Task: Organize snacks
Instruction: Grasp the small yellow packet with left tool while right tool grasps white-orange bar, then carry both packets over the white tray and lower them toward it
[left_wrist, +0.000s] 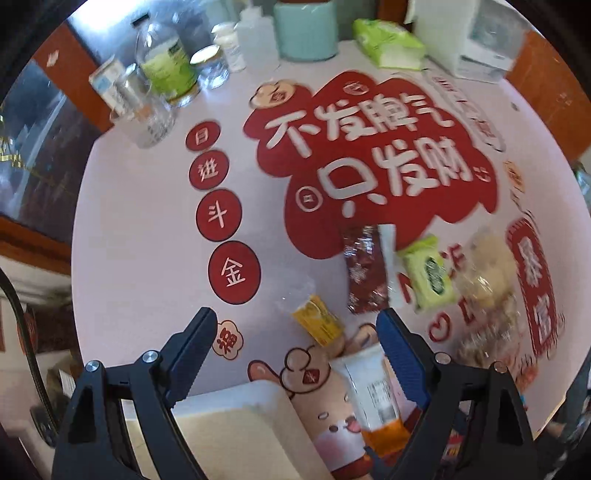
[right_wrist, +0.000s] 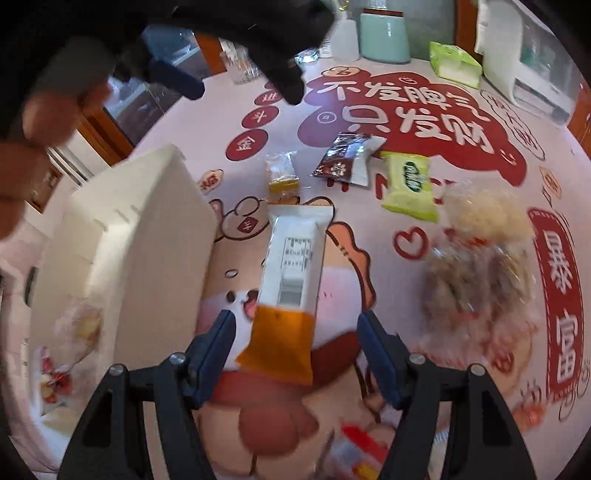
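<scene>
Left wrist view: left gripper (left_wrist: 295, 354) spread wide, grasping nothing, hovering above the near edge of the desk (left_wrist: 147, 221). White bin (left_wrist: 236, 417) directly below, at that near edge. Beside the bin, a white-and-orange packet (left_wrist: 373, 398) flat on the desk; past it a small yellow packet (left_wrist: 319, 323), a dark red packet (left_wrist: 364, 273), a green packet (left_wrist: 430, 275) and a clear bag of pale snacks (left_wrist: 487, 288) toward the right edge. Bottles and glasses (left_wrist: 162, 74), a teal canister (left_wrist: 306, 31) and a tissue pack (left_wrist: 388, 44) lined along the far edge.

Right wrist view: right gripper (right_wrist: 295, 354) released and empty, jaws straddling the orange end of the white-and-orange packet (right_wrist: 291, 280) without touching it. White bin (right_wrist: 122, 251) at the left, with what look like wrapped snacks (right_wrist: 70, 332) inside, blurred. Yellow packet (right_wrist: 282, 171), dark red packet (right_wrist: 343, 157), green packet (right_wrist: 408, 182) and clear bag (right_wrist: 484, 258) loose on the desk.

Probably under way: a few items binned, at least five left out.
</scene>
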